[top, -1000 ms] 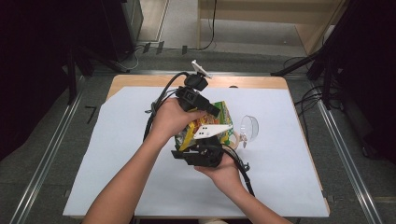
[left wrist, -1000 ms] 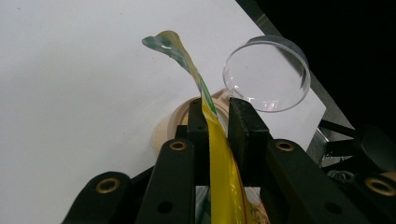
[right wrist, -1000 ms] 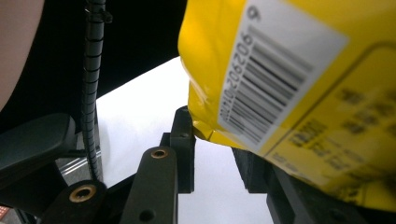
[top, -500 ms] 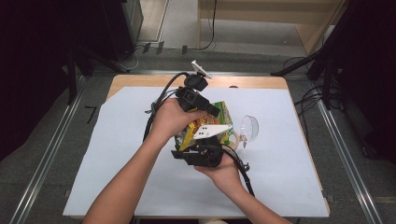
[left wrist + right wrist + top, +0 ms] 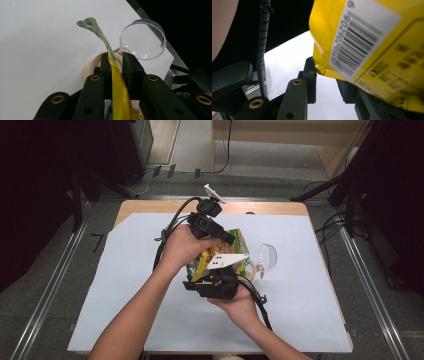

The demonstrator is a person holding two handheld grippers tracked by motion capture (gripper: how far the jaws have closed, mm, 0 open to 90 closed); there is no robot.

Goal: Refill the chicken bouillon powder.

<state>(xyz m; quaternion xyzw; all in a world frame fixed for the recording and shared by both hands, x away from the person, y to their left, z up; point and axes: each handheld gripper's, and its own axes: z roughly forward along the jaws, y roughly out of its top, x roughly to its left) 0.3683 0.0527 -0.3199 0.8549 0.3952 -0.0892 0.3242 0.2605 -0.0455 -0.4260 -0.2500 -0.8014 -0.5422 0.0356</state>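
Nearest the person, the right gripper [image 5: 216,281] sits in an upturned hand with its jaws partly apart, and the lower corner of a yellow snack bag [image 5: 372,47] hangs between them. In the right gripper view that corner touches the left jaw, but whether both pads press on it I cannot tell. Just beyond, the left gripper [image 5: 116,65] is clamped on the bag's thin sealed edge, the film standing up between its pads. Held by both hands, the bag hangs above the white sheet [image 5: 130,270] covering the table. Past it stand a pale round container [image 5: 91,67] and a clear plastic cup [image 5: 143,40] lying on its side.
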